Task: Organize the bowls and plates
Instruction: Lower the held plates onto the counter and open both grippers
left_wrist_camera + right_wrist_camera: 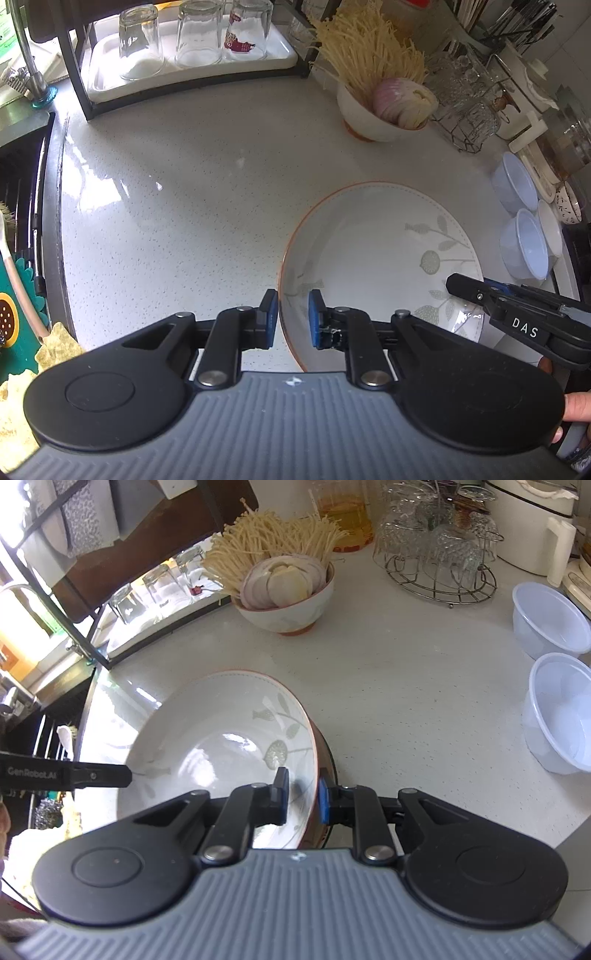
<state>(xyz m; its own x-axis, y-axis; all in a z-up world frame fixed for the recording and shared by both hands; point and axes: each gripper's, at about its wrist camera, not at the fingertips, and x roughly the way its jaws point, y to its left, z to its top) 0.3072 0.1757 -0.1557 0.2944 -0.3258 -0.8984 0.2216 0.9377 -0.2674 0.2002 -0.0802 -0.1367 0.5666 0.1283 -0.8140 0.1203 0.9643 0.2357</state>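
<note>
White letters "DAS" stand on the black arm of the right gripper [458, 286] where it enters the left wrist view; in the right wrist view the left gripper [125, 775] carries the pale print "GenRobot.AI". No other writing is legible.

Both grippers slant steeply down at the wide white ceramic bowl with an orange rim and grey leaf pattern [384, 258], which sits tilted over the pale speckled stone countertop [184, 203]. The left gripper is closed on the bowl's left rim, one blue pad [271, 317] outside the wall and the other inside. The right gripper is clamped on the opposite rim in the same way. A fingertip [576, 406] shows at the lower right edge of the left wrist view.

Beyond the bowl stands a smaller white ceramic bowl of pale noodle-like strands and sliced onion [284, 590]. To the bowl's right sit two translucent white plastic tubs [557, 716].
</note>
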